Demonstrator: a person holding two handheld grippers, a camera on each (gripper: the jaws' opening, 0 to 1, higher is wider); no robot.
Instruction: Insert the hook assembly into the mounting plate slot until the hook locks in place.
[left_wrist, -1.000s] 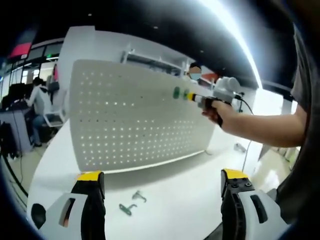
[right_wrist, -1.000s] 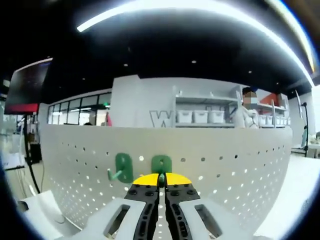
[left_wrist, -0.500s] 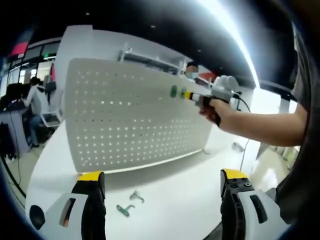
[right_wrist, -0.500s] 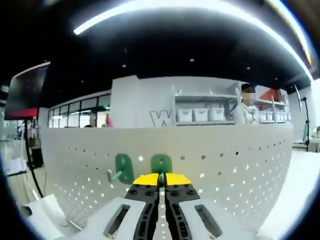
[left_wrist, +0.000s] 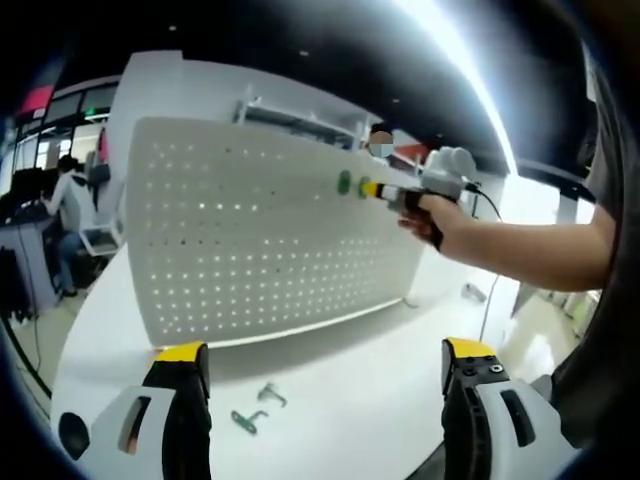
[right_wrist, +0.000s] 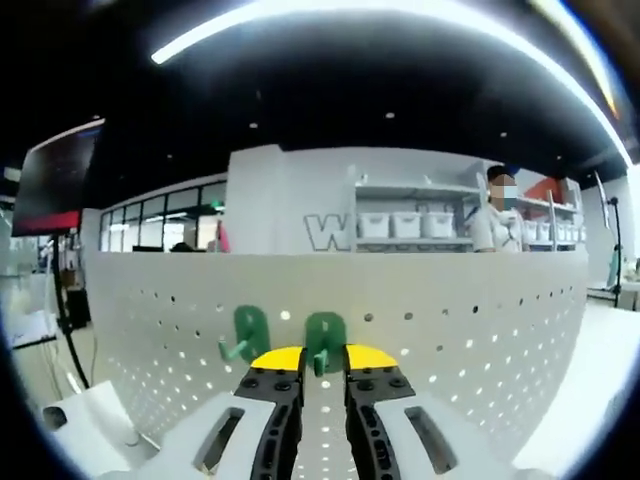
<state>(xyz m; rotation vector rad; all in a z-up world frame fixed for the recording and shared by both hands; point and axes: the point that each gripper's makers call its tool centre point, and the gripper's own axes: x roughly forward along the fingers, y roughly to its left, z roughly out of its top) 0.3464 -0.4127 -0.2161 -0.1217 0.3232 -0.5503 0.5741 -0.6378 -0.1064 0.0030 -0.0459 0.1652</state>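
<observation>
A dark ceiling carries a long curved light strip. Behind stands a white wall with shelving holding white bins. At the far left, windows and a dark screen.

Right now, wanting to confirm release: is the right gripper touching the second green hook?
Apart. In the right gripper view the right gripper has its jaws spread, with gaps either side of the green hook on the pegboard.

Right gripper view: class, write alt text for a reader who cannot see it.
The right tongs, jaws slightly apart, sit in front of a green hook mounted on a white pegboard. A second green hook hangs just left of it on the board. Shelves with white bins stand behind.
</observation>
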